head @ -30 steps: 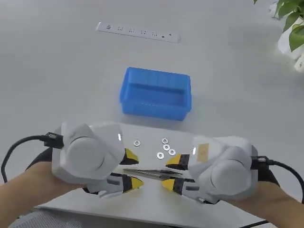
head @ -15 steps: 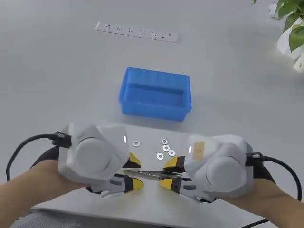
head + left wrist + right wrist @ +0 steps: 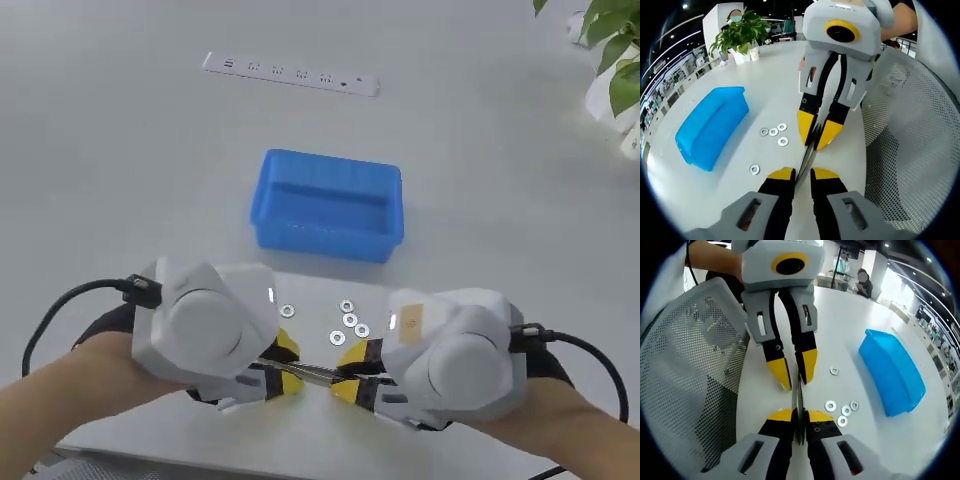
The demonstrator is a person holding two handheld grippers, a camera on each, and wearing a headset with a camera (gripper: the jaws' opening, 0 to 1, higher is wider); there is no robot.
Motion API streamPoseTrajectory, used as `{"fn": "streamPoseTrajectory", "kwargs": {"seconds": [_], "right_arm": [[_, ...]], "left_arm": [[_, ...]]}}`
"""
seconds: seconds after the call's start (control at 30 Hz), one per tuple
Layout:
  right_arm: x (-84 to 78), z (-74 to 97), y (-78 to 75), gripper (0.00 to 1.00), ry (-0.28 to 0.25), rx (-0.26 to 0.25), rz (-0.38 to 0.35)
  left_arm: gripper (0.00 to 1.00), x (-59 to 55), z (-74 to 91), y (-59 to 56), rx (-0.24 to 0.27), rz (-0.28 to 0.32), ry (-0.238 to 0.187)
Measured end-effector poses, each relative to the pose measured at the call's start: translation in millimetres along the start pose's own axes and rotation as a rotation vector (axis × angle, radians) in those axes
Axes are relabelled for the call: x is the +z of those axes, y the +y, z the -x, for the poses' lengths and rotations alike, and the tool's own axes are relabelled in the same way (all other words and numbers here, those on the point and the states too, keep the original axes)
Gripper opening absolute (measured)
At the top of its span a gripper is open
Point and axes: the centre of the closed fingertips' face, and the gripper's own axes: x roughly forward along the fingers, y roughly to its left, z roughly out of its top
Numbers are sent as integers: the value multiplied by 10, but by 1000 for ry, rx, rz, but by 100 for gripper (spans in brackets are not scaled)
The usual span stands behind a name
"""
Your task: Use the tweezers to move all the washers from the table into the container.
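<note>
So the tweezers (image 3: 310, 372) are pinched at either end by the left gripper (image 3: 283, 367) and right gripper (image 3: 348, 370) on the near side of the blue container (image 3: 328, 205), washers (image 3: 350, 320) scattered in between.

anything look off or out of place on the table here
Nothing spilled or damaged. The five washers lie flat on the table near the blue container. One oddity: left claw and right claw both pinch the tweezers, one at each end.
</note>
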Motion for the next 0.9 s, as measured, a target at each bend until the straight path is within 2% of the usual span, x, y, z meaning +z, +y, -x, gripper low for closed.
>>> {"fn": "streamPoseTrajectory", "kwargs": {"seconds": [0.17, 0.33, 0.47, 0.53, 0.57, 0.67, 0.9], "right_arm": [[1, -1, 2, 9, 4, 5, 8], [-1, -2, -15, 10, 19, 3, 29], [2, -5, -15, 10, 31, 21, 37], [3, -7, -4, 10, 38, 32, 53], [3, -9, 8, 10, 42, 40, 56], [15, -16, 44, 9, 52, 61, 88], [43, -28, 69, 7, 65, 61, 151]], "left_arm": [[11, -4, -9, 22, -21, 11, 6], [9, -10, -6, -30, -55, -7, 10], [8, -3, -10, -79, -80, -24, 13], [8, -5, -6, -107, -99, -62, 19], [7, -3, -2, -124, -110, -62, 21], [7, 8, 24, -115, -123, -116, 34], [7, 0, 49, -121, -146, -211, 89]]}}
